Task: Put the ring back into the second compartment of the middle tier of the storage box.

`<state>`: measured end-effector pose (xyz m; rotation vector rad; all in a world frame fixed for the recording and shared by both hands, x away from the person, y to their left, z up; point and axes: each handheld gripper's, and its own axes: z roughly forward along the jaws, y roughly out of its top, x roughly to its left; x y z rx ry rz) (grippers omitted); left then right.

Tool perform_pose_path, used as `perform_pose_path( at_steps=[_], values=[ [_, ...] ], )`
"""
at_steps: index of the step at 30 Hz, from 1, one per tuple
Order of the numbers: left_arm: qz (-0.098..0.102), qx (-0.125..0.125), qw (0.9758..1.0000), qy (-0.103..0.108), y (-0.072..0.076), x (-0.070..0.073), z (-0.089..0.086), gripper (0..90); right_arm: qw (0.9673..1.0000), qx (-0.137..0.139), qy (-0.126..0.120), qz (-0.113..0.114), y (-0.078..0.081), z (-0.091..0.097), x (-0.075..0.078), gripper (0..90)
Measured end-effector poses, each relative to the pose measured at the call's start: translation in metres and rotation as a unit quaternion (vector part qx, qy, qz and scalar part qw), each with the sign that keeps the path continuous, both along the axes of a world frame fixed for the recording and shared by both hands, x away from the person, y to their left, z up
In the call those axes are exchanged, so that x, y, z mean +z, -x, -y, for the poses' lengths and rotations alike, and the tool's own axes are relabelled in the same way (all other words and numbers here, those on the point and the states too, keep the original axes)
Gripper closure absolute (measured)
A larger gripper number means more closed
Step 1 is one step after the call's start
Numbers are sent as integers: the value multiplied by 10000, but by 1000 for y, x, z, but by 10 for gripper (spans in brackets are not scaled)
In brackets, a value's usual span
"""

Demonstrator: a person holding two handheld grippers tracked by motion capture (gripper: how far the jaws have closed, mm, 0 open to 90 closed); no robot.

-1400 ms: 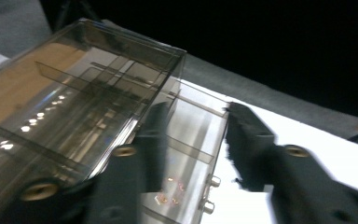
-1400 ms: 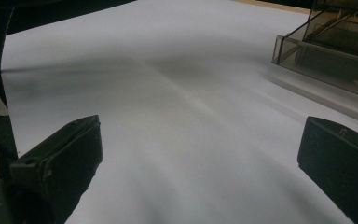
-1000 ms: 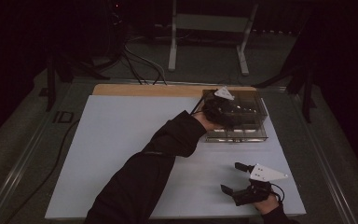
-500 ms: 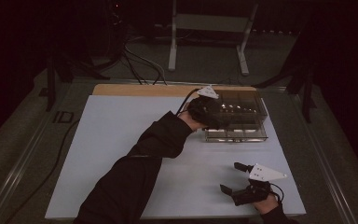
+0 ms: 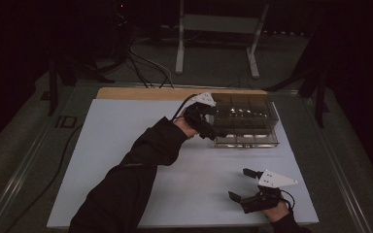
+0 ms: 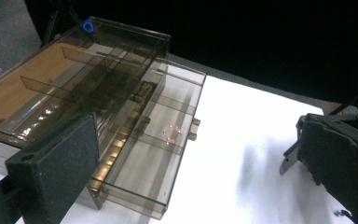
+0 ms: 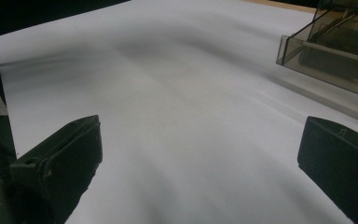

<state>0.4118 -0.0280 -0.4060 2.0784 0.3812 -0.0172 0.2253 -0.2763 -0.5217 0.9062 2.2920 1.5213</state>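
Because your left gripper (image 5: 209, 127) has just been opening its jaws, now spread with nothing between them, the smoked plastic organizer box (image 5: 245, 121) sits free at two o'clock on the white mat (image 5: 126, 145), its drawer (image 6: 161, 149) slid out. Your right gripper (image 5: 245, 187) rests at five o'clock, jaws spread, likely on standby.
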Motion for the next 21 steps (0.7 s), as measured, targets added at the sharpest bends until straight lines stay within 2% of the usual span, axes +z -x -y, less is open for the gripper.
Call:
perform_pose_path(
  at_steps=[3, 5, 9, 11, 16, 17, 21],
  values=[
    [13, -44, 10000, 7, 1, 0, -5, 8, 10000, 7, 13, -4, 0, -1, 0, 0],
    [62, -124, 9999, 91, 3, 0, -9, 8, 10000, 3, -1, 12, 0, 0, 0, 0],
    [59, -193, 9998, 8, 6, 0, -15, 8, 10000, 1, -3, 5, 0, -1, 0, 0],
    [-6, -201, 9998, 26, 8, 1, -20, 8, 10000, 16, 16, 3, 1, -2, 0, 0],
    [-4, -95, 9999, 88, 11, 3, -31, 8, 10000, 4, 0, -14, 1, -1, 0, 0],
    [-10, -58, 9999, 144, 13, 4, -37, 8, 10000, 4, -26, -25, 0, -1, 1, 0],
    [57, 23, 9999, 145, 17, 6, -48, 8, 10000, 4, -39, 0, 1, -1, 1, 0]
  ],
)
